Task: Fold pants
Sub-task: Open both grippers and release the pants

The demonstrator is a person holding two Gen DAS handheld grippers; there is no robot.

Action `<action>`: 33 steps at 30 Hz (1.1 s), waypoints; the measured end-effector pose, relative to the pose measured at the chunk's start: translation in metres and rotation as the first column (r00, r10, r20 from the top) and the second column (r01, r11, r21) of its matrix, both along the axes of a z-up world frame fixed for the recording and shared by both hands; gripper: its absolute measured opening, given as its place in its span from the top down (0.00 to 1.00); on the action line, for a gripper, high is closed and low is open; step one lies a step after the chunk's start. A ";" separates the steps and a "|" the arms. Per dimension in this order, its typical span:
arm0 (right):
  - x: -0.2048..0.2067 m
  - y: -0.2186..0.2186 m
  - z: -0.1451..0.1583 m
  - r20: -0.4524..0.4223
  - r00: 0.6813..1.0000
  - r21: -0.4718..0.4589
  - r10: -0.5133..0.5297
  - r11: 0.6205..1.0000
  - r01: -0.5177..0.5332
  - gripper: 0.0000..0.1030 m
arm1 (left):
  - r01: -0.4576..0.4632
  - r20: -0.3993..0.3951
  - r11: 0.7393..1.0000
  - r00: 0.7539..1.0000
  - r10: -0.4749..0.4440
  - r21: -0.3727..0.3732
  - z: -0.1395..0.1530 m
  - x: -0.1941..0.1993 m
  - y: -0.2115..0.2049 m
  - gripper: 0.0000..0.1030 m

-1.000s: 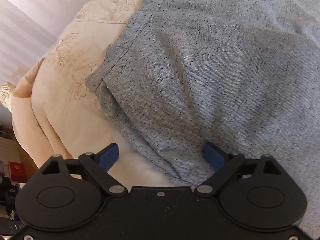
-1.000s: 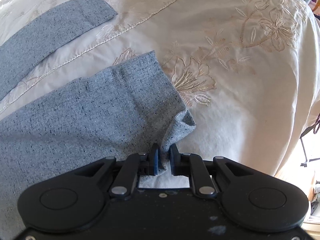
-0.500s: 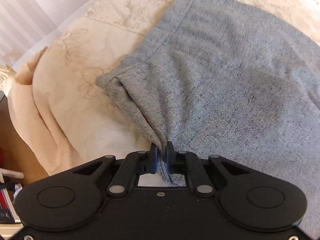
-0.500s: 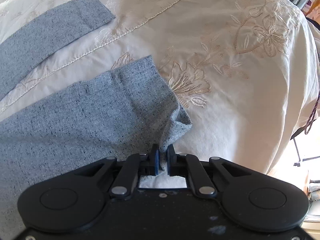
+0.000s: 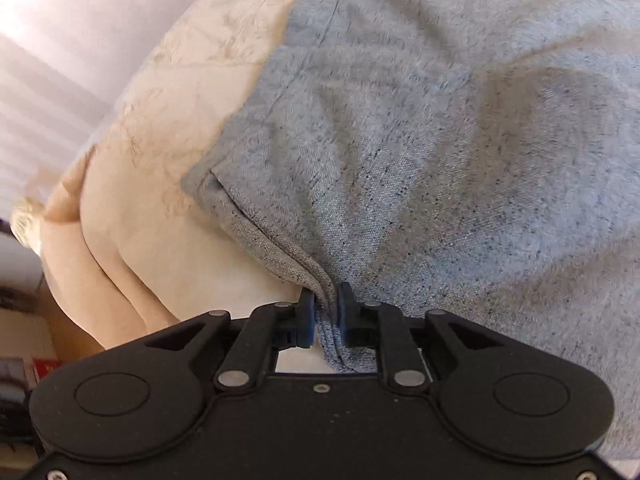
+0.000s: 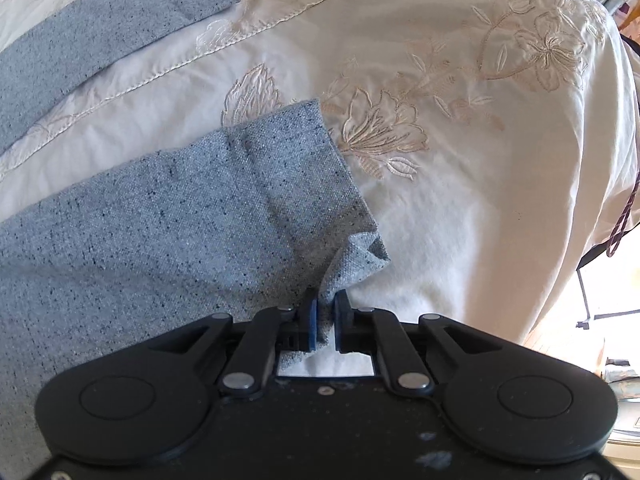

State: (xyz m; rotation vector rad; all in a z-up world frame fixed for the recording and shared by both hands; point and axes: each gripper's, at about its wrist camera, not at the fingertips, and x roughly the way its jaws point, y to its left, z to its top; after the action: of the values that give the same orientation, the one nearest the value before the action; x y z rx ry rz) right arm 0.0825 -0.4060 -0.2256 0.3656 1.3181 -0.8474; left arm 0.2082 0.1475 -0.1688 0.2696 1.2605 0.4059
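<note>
Left wrist view: left gripper [image 5: 325, 312] angles steeply down, its easing-apart fingers pinching the pants [image 5: 420, 160].

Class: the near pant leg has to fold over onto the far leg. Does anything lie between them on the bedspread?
Nothing visible does. Between the near leg, pinched by the right gripper, and the far leg lies only bare embroidered bedspread.

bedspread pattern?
Cream bedspread with embroidered flowers and leaves, clearest in the right wrist view.
</note>
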 end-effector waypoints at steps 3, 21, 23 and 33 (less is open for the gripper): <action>-0.007 -0.005 0.015 0.039 0.998 0.014 -0.049 0.999 0.049 0.88 | -0.008 0.088 0.999 0.996 0.012 -0.040 0.026 -0.014 0.008 0.70; 0.088 0.100 0.092 0.373 0.917 0.036 0.139 0.986 -0.165 0.83 | 0.238 0.313 0.959 0.932 -0.182 -0.152 0.101 0.052 -0.055 0.64; 0.115 0.114 0.086 0.382 0.912 0.064 0.151 0.980 -0.189 0.83 | 0.287 0.306 0.934 0.927 -0.215 -0.212 0.091 0.079 -0.071 0.64; 0.187 0.158 0.051 0.354 0.882 0.074 0.310 0.931 -0.356 0.83 | 0.213 0.090 0.965 0.975 -0.201 -0.150 -0.021 0.185 -0.089 0.63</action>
State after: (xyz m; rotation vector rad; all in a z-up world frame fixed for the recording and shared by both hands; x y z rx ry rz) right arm 0.2698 -0.2476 -0.1745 0.3594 1.0769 -0.3816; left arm 0.3936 0.0587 -0.1894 0.2457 1.1718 0.1329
